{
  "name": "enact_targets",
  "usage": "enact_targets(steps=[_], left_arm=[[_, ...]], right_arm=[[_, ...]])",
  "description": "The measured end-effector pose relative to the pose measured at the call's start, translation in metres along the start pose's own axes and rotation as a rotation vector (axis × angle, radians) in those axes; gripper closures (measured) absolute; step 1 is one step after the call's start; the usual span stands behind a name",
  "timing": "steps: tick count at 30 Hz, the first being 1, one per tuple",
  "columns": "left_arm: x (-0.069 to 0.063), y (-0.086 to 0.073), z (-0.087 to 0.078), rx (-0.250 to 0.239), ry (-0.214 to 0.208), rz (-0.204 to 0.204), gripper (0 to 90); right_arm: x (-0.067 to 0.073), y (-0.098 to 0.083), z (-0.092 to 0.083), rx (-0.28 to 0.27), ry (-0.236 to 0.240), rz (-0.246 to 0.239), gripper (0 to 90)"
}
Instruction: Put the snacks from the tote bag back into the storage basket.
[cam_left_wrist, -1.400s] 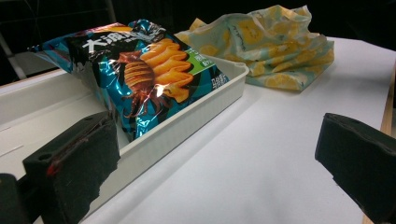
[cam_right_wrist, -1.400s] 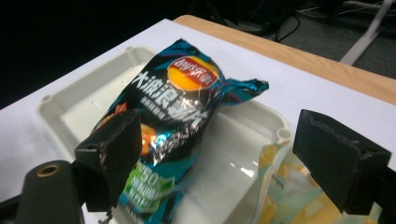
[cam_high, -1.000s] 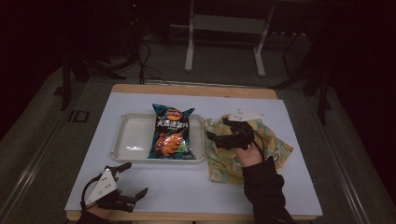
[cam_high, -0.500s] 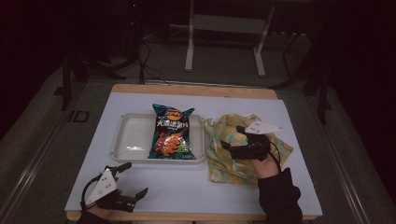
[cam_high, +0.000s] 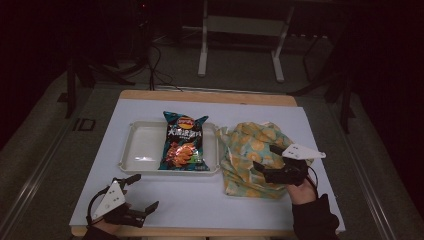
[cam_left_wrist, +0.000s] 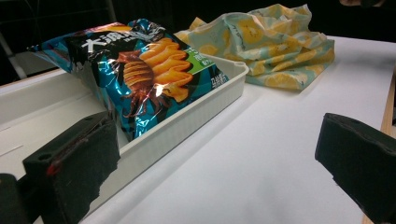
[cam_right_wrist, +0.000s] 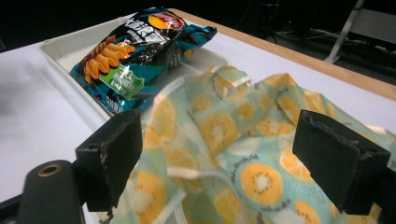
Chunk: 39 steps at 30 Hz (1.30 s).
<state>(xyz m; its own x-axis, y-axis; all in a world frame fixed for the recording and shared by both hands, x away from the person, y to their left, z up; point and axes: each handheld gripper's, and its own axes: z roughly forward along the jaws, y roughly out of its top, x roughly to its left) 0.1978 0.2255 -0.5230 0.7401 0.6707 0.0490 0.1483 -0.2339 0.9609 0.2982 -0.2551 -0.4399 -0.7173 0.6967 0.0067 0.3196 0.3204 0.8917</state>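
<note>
Two grippers, fingers spread, nothing held

Left gripper (cam_high: 139, 192) rests at the surface's (cam_high: 200, 200) near left corner. Chip bag (cam_high: 183, 141) lies in the tray (cam_high: 140, 150). Right gripper (cam_high: 265, 159) hovers over the fruit-print cloth (cam_high: 245, 145) near the right edge.

Dark room, grey floor (cam_high: 45, 165), white metal stand (cam_high: 240, 30) behind the table (cam_high: 200, 210)

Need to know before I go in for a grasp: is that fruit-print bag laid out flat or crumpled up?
Crumpled. The fruit-print bag lies in a rumpled heap with raised folds beside the tray, under the open right gripper.
</note>
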Motion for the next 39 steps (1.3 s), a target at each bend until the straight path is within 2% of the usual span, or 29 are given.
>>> enact_targets(steps=[4, 9, 10, 19, 21, 28, 39], left_arm=[[0.000, 0.000, 0.000, 0.002, 0.001, 0.000, 0.1], [0.000, 0.000, 0.000, 0.003, 0.000, 0.001, 0.0], [0.000, 0.000, 0.000, 0.002, -0.001, 0.001, 0.1], [0.000, 0.000, 0.000, 0.003, -0.001, 0.004, 0.0], [0.001, -0.001, -0.001, 0.001, 0.001, 0.003, 0.1], [0.001, -0.001, -0.002, 0.001, -0.001, 0.002, 0.0], [0.001, -0.002, -0.002, 0.000, -0.002, -0.001, 0.0]], right_arm=[[-0.003, -0.011, -0.008, 0.001, -0.008, -0.022, 15.6], [-0.011, -0.022, -0.019, -0.014, -0.039, 0.008, 15.6], [-0.014, -0.025, -0.023, -0.020, -0.059, 0.015, 15.6], [-0.025, -0.038, -0.035, -0.034, -0.113, 0.043, 15.6], [-0.027, -0.040, -0.038, -0.044, -0.135, 0.047, 15.6], [-0.033, -0.044, -0.043, -0.055, -0.167, 0.053, 15.6], [-0.035, -0.044, -0.044, -0.062, -0.181, 0.042, 15.6]])
